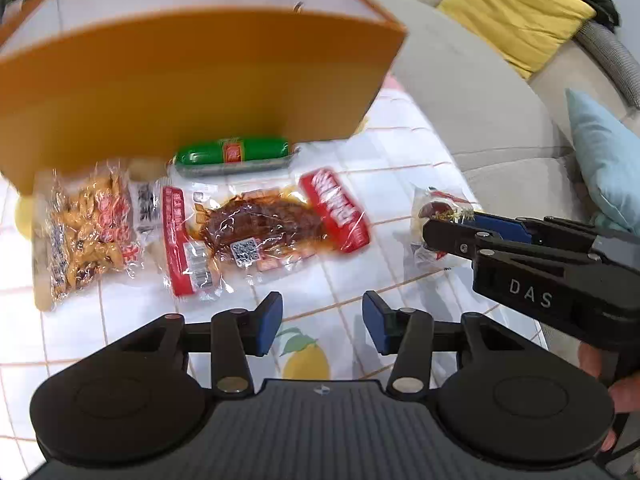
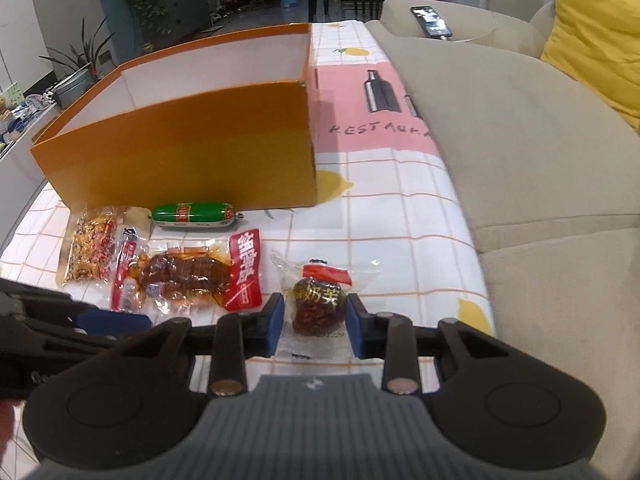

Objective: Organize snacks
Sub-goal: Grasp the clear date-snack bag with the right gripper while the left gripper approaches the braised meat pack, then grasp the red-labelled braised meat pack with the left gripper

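Left gripper [image 1: 322,326]: nearest of all, fingers apart over bare tablecloth, nothing between them.
Right gripper [image 2: 315,322]: fingers apart, one on either side of the round dark snack [image 2: 318,306] in its clear wrapper; whether the pads touch it I cannot tell.
Bench [image 2: 400,216]: covered with a white checked cloth printed with lemons.
Braised meat pack [image 2: 188,276]: red-ended, lying flat just left of the round snack.
Yellow snack bag [image 2: 90,250]: flat at the left end of the row.
Green sausage [image 2: 196,214]: lying behind the meat pack, just in front of the box.
Orange box [image 2: 180,156]: open-topped, white inside, standing farthest back on the bench.
Sofa [image 2: 520,140]: beige, along the bench's right side.
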### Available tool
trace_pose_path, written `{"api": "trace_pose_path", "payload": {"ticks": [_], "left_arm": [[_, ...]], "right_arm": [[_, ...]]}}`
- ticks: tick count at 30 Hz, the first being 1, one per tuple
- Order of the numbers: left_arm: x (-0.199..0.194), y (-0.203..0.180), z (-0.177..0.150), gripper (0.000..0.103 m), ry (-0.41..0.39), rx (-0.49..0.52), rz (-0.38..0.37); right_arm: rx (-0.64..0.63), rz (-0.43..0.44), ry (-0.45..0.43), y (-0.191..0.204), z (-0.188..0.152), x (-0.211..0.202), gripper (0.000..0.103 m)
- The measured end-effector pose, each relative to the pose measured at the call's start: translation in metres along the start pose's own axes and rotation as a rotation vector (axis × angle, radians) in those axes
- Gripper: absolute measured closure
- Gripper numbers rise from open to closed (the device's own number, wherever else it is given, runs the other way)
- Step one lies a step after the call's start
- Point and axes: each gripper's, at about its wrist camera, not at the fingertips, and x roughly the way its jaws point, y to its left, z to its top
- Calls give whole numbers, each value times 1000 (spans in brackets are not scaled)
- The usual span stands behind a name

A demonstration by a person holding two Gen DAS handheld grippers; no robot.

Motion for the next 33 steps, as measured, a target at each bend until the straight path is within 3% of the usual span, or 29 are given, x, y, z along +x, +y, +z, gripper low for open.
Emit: {"api": "trace_pose_path", "payload": {"ticks": [2,3,10,17,21,33], "left_arm": [[-13,-4,2,40,-82,49,35],[-17,-5,5,30,-97,76,42],[-6,9,41,25,-74,274,96],[20,22,59,25,-55,240,38],[35,22,60,29,20,204,-4],[11,16,15,29,33,62,-67]], "right_arm": [[9,3,-3,-5,-2,-5,72],[12,7,-3,-6,-4,-7,72],[46,26,5,-8,-9,-8,72],[9,40,4,2,-13,-6,72],[7,30,7,3,-13,-5,72],[28,36,27,1,-13,-3,72]]}}
